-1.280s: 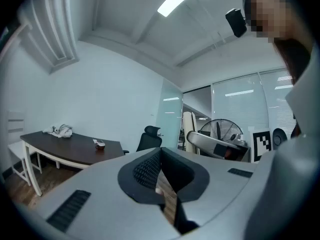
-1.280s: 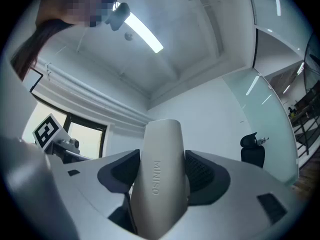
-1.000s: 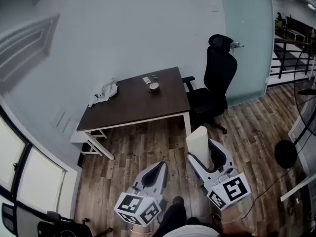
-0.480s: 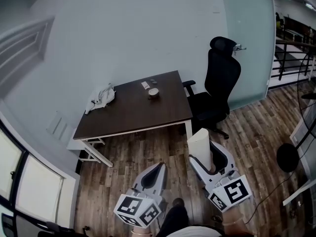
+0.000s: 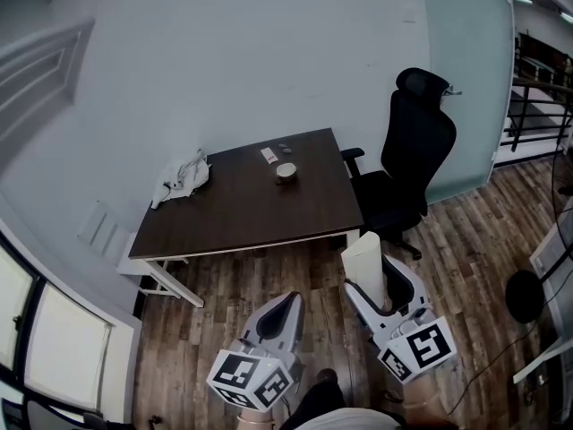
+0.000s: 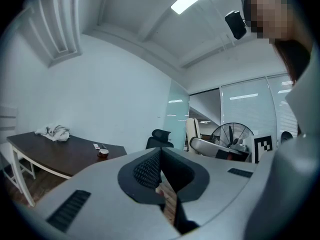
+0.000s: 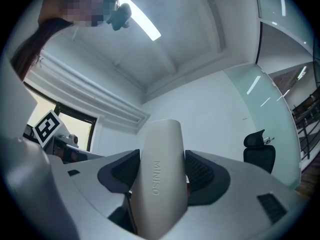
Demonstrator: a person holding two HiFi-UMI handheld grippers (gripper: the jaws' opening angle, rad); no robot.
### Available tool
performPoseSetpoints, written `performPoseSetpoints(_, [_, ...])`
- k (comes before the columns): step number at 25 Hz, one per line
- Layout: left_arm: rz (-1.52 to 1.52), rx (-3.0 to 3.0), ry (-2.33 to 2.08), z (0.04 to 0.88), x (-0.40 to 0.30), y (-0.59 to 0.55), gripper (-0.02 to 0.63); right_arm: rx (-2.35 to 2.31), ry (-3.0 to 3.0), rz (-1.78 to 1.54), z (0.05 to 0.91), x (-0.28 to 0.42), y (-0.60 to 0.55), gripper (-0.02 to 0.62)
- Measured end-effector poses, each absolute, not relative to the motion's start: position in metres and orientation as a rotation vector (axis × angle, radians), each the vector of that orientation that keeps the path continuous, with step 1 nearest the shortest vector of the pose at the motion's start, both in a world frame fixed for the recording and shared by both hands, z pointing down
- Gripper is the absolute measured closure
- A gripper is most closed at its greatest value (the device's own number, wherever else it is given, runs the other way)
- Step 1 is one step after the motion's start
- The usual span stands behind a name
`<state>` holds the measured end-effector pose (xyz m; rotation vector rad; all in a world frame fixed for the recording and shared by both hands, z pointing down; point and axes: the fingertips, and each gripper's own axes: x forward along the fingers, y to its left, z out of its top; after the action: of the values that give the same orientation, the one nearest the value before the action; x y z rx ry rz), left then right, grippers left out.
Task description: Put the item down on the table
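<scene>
**Head view.**
- Right tool [image 5: 381, 287]: near right, clenched on the cream MINISO case [image 5: 363, 260], which stands upright between its pads.
- Left tool [image 5: 283, 308]: near centre, pointing forward.
- Worktop [image 5: 235, 211]: dark brown, far side against the wall, well apart from both tools, with wooden floor [image 5: 269, 271] between. It carries a crumpled cloth [image 5: 183, 175] at its far left and a small cup [image 5: 286, 171] far centre. The bits beside the cup are too small to name.
- Office chair [image 5: 412, 164]: black, at the worktop's right end.

**Left gripper view.**
- Left tool [image 6: 160, 170]: jaws pressed together, nothing between them.
- Worktop [image 6: 55, 156]: far left, with its cloth [image 6: 54, 132].
- Fan [image 6: 231, 134]: far right.

**Right gripper view.**
- Right tool [image 7: 161, 176]: both ribbed pads bear on the sides of the case [image 7: 160, 151], with "MINISO" embossed down its face. The case's lower end is hidden inside the tool body.
- Worktop: not in this view.

**Step in hand (judged).** The case is being carried and is not yet over the worktop. The next move calls for closing the gap, lowering the case onto the bare near part clear of the cup and cloth, then loosening the right tool.
</scene>
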<state>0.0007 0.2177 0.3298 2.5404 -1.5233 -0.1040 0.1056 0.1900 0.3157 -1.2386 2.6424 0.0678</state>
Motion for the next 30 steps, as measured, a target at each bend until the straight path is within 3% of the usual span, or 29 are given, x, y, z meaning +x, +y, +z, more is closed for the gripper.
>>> performPoseSetpoints(13, [-0.117, 2.554, -1.477, 0.324, -0.074, 0.118, 0.589, -1.251, 2.649, 0.064, 0.305, 0.023, 0.085, 0.305])
performPoseSetpoints(30, [-0.144, 2.551, -1.414, 0.334, -0.115, 0.032, 0.589, -1.301, 2.674, 0.05, 0.315, -0.023, 0.0, 0.305])
